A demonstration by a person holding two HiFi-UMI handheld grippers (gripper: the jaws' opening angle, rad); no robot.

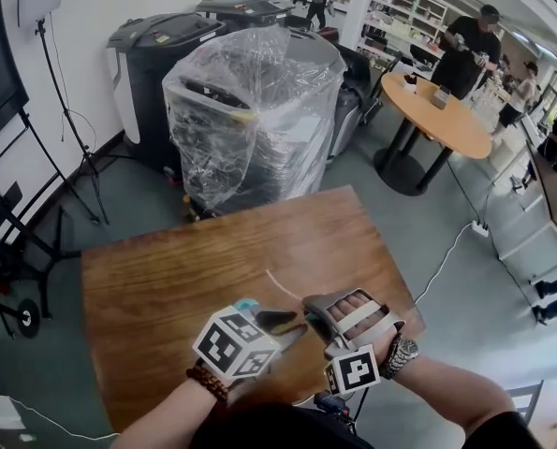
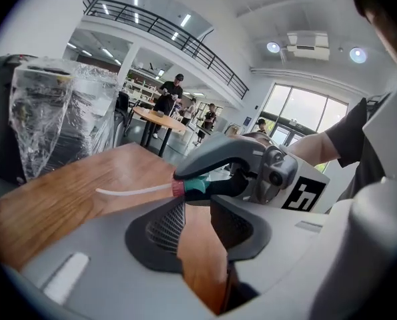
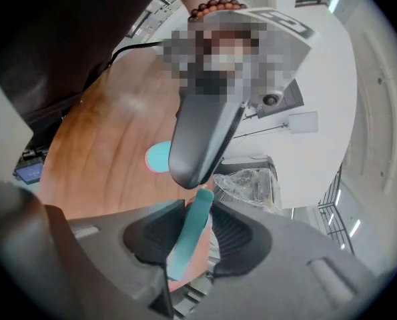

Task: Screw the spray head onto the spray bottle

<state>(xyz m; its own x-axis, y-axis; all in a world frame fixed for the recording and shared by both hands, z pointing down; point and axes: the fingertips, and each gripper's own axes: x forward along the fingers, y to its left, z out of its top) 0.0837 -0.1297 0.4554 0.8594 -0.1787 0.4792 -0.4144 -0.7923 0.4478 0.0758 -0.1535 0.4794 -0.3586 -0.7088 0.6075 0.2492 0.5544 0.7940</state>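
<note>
The right gripper (image 3: 198, 215) is clamped on the teal trigger (image 3: 187, 242) of the spray head (image 3: 203, 139), holding it above the table (image 1: 212, 251) with its tube (image 2: 131, 191) pointing sideways. The left gripper (image 2: 197, 209) is parted and empty just under the collar (image 2: 178, 189), probably to steady it. No bottle shows.

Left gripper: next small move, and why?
Probably send the left gripper to fetch the bottle. Its jaws stand apart with only table between them, while the right gripper is shut on the spray head, its dip tube bare. No bottle shows in any view, so it has to be found first.
</note>
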